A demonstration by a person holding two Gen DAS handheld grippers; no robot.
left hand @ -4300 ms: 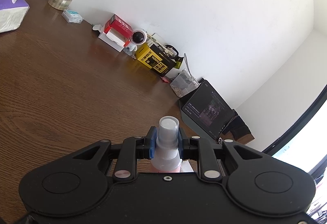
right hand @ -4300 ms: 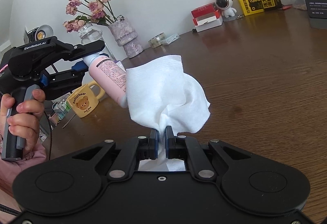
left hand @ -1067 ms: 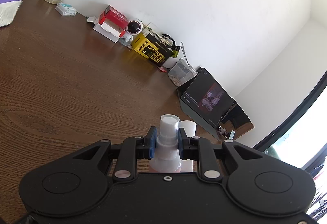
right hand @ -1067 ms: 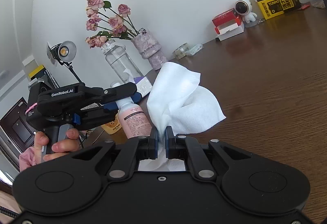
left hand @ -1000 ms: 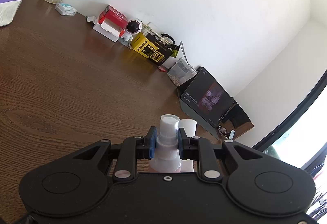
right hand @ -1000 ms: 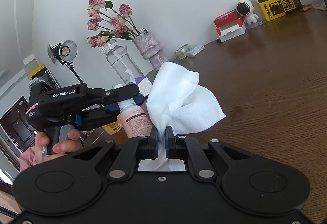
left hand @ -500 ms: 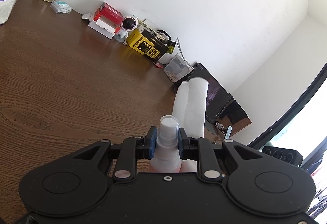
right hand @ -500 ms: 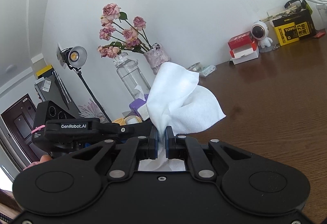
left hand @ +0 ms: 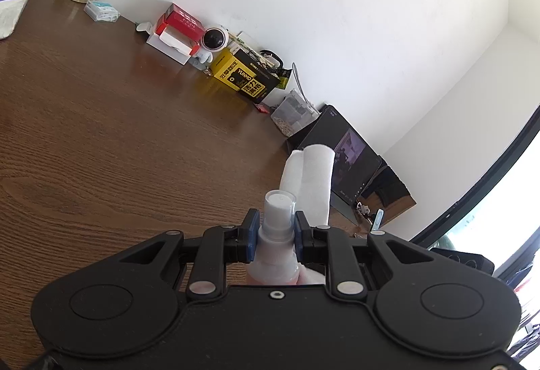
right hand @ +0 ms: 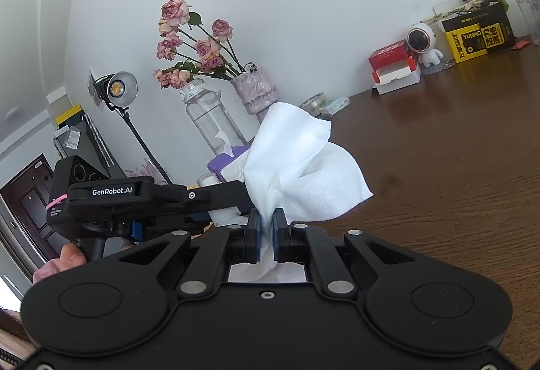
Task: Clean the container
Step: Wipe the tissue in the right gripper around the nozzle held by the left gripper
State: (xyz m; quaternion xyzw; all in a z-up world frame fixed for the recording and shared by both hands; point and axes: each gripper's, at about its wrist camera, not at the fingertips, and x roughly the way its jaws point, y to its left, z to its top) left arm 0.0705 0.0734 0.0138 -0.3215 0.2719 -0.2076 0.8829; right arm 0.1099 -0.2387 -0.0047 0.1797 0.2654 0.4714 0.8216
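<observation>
Left claw (left hand: 272,228): clamped on neck of bottle (left hand: 277,236), held upright above the desk (left hand: 101,134).
Right claw (right hand: 265,228): pinching a white wipe (right hand: 297,167), which stands just beside the bottle, probably touching its right side; contact hidden.

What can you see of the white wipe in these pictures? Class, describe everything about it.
The white wipe is a soft, crumpled sheet that looks like non-woven cloth or tissue. The right gripper pinches it at a bunched lower part, jaws shut on it, and the rest fans up and outward in loose folds above the brown wooden table. It looks clean and hangs in the air. In the left wrist view, two rounded folds rise just beside the spray bottle held by the left gripper; contact cannot be told.
</observation>
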